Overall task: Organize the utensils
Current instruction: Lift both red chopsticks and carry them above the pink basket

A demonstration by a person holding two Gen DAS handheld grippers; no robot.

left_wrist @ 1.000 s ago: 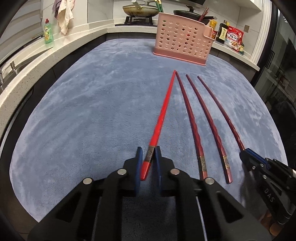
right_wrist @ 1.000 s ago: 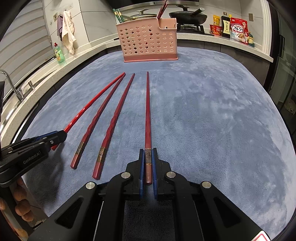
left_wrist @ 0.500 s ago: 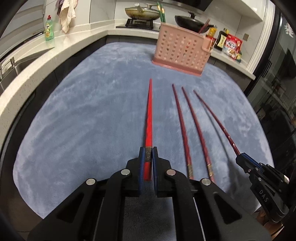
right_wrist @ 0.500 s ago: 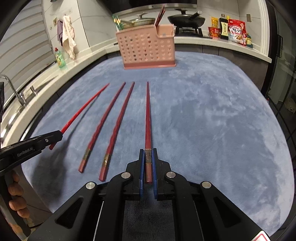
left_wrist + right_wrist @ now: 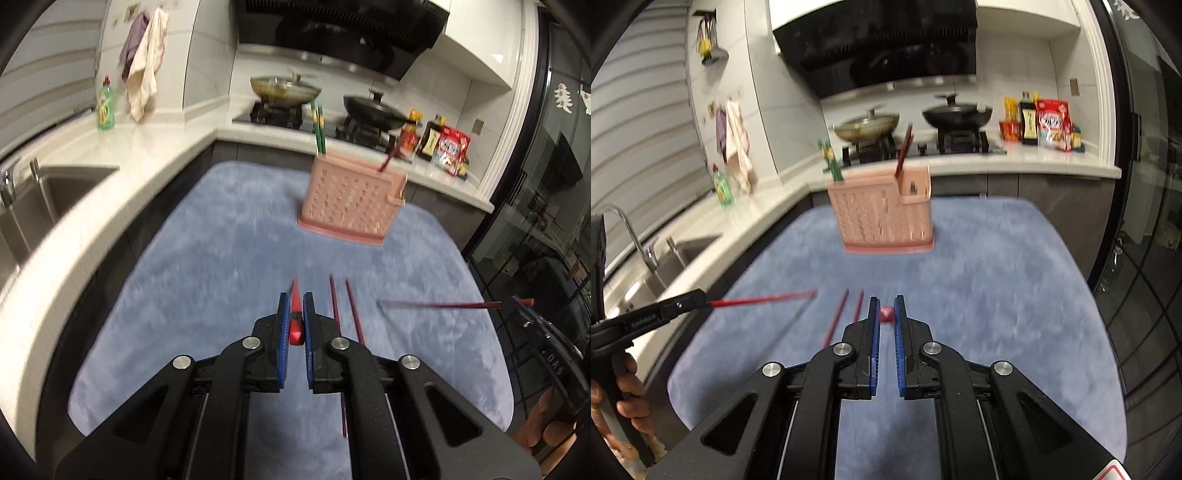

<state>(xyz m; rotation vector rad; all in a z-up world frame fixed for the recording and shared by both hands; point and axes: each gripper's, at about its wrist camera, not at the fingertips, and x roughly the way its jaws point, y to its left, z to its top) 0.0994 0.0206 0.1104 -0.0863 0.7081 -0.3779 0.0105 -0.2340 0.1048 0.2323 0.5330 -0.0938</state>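
Both claws held chopsticks above the blue mat.
The left claw [image 5: 294, 317] gripped a bright red chopstick [image 5: 296, 321]; the right claw [image 5: 886, 314] gripped a dark red chopstick [image 5: 886, 314]. Two more chopsticks [image 5: 343, 310] lay at lower centre, the pink holder [image 5: 351, 201] upper centre.

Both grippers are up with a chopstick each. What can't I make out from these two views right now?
- Left gripper: red chopstick foreshortened, length hidden.
- Right gripper: dark chopstick, only its end shows.
- Pink holder: blurred, compartments unreadable.
- Two chopsticks on mat: lower ends behind left fingers.
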